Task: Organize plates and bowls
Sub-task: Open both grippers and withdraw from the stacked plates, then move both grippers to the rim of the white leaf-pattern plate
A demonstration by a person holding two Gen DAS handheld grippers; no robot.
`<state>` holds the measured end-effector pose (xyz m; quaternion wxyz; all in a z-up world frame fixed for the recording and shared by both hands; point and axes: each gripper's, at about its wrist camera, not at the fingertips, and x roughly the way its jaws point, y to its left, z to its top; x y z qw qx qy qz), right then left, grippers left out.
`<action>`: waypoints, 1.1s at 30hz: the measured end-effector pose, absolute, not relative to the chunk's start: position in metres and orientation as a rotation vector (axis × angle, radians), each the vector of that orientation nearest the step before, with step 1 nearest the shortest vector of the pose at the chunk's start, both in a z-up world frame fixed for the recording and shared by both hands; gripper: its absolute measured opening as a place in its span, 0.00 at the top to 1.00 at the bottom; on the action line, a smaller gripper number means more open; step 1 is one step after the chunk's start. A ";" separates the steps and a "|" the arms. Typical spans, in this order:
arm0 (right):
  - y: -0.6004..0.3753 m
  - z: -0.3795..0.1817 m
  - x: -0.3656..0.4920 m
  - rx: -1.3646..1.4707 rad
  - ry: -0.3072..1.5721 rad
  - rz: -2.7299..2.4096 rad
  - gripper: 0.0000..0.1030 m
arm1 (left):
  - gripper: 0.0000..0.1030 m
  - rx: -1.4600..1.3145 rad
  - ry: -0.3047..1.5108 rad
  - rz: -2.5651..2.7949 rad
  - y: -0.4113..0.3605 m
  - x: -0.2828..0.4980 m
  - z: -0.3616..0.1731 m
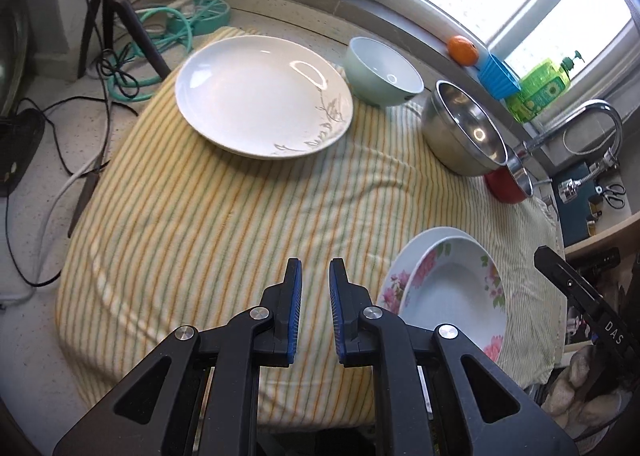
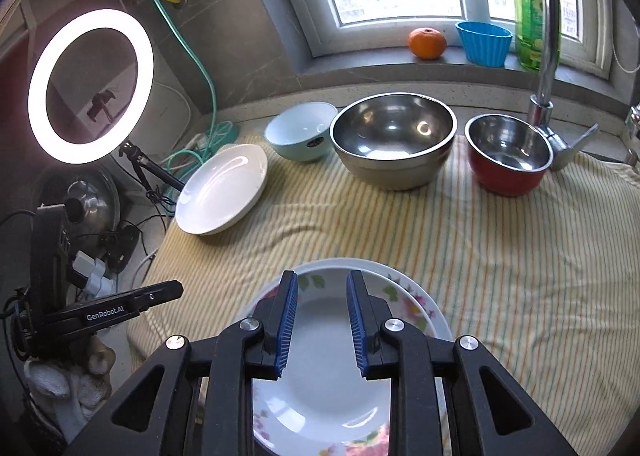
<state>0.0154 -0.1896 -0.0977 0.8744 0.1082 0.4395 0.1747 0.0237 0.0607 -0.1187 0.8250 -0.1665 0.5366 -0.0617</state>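
- Left gripper (image 1: 315,276): jaws narrow, small gap, nothing between; hanging over bare striped cloth (image 1: 208,224).
- Right gripper (image 2: 322,288): jaws a bit wider, parted, empty; hanging over the floral plate (image 2: 320,396), pads clear of it.
- Floral plate stacked on a plain white plate (image 2: 332,265), rim showing just behind it; stack at near cloth edge.
- Other white plate (image 1: 262,96) at far left of cloth, close to the cloth's left edge; looks like two stacked from right wrist view, hard to confirm.
- Bowls in a row along back edge: pale green bowl (image 2: 302,132), large steel bowl (image 2: 394,140), red bowl (image 2: 508,154). Green and steel nearly touching; red well clear of the floral stack.
- Open room: wide bare cloth mid-table between plates and bowls.
- Tight spots: tap (image 2: 550,56) just behind red bowl; tripod (image 1: 112,16) and cables off the left edge.
- Sill: orange (image 2: 427,42), blue cup (image 2: 484,42), green soap bottle (image 2: 530,16).
- Readable: "GenRobot.AI" on left gripper body, "DAS" on right gripper arm. Bottle label unreadable.
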 end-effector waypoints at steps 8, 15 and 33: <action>-0.136 -0.083 0.065 0.173 0.978 0.468 0.77 | 0.88 -0.458 1.089 -0.027 0.117 0.031 -0.119; -0.111 -0.086 0.104 0.201 1.008 0.463 0.77 | 0.88 -0.532 1.014 0.030 0.155 0.052 -0.123; -0.074 -0.145 0.175 0.303 1.094 0.334 0.77 | 0.88 -0.711 0.923 0.014 0.196 0.115 -0.164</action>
